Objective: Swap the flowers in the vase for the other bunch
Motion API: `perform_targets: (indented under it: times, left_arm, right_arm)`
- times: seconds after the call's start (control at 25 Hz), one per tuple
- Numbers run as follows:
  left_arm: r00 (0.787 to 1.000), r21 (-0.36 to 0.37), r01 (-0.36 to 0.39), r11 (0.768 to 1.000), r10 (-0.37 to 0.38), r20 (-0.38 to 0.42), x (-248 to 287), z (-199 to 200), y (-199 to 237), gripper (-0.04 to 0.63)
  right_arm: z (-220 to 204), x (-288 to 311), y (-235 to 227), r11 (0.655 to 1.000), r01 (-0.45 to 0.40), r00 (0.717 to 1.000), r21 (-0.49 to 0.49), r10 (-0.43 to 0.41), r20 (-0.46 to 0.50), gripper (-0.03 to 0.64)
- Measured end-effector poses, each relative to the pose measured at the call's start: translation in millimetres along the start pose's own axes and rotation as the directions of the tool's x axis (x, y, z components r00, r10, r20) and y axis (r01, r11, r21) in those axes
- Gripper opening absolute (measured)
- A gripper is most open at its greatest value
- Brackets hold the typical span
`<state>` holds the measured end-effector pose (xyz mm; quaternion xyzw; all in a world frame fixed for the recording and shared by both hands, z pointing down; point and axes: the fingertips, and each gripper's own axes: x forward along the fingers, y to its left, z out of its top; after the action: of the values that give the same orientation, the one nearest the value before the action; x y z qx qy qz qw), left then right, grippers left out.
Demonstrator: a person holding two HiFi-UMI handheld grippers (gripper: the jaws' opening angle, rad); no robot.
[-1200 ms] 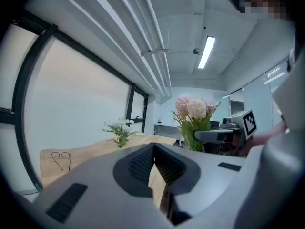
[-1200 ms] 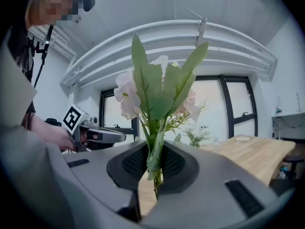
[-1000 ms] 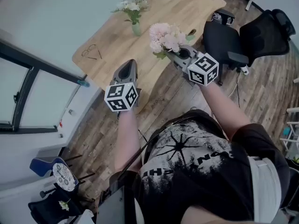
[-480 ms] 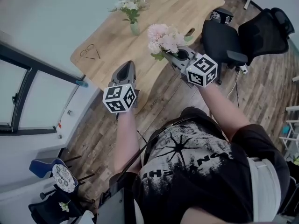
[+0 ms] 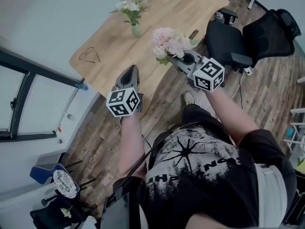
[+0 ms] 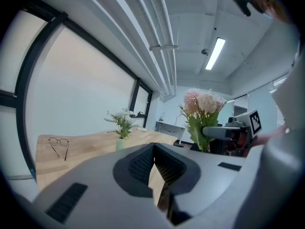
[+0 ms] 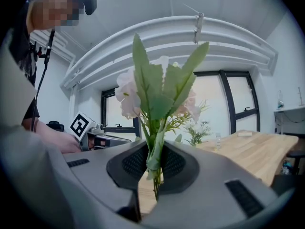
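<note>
Left hand-held gripper [image 6: 154,149]: clenched on nothing, its two ribbed pads meeting at the tip. It is held at the near edge of the table and points across the table top, slightly downward.
Right hand-held gripper [image 7: 155,165]: grasping the pink bunch, with the pads pressed on either side of the green stems. It is held roughly level, to the right of the left hand-held gripper and apart from it.
Pink bunch [image 5: 168,41]: upright in the right hand-held gripper. The blooms and broad leaves rise above the jaws and the stem ends hang just below the pads. In the head view it shows over the near edge of the table, well apart from the vase.
Vase [image 5: 136,30]: small and pale green, standing upright on the table beyond both grippers, toward the wall side.
White bunch [image 5: 129,5]: standing in the vase, with small white blooms on thin green sprigs.
Table [image 5: 190,6]: light wood with a curved near edge.
Glasses [image 5: 90,55]: lying flat on the left part of the table, apart from the vase.
Office chair [image 5: 248,39]: black, standing on the wooden floor at the right end of the table.
Person: standing at the table in a dark printed T-shirt, both arms stretched forward.
</note>
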<state>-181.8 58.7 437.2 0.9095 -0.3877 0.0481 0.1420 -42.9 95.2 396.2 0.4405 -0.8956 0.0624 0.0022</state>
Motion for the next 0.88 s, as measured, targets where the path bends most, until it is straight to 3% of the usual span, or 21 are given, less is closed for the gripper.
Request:
perform_targets:
  times: [0.88]
  left_arm:
    - [0.994, -0.044, -0.107, 0.993, 0.106, -0.023, 119, 25, 52, 0.015]
  right_arm:
    - [19, 75, -137, 0.993, -0.088, 0.996, 0.076, 0.088, 0.009, 0.044]
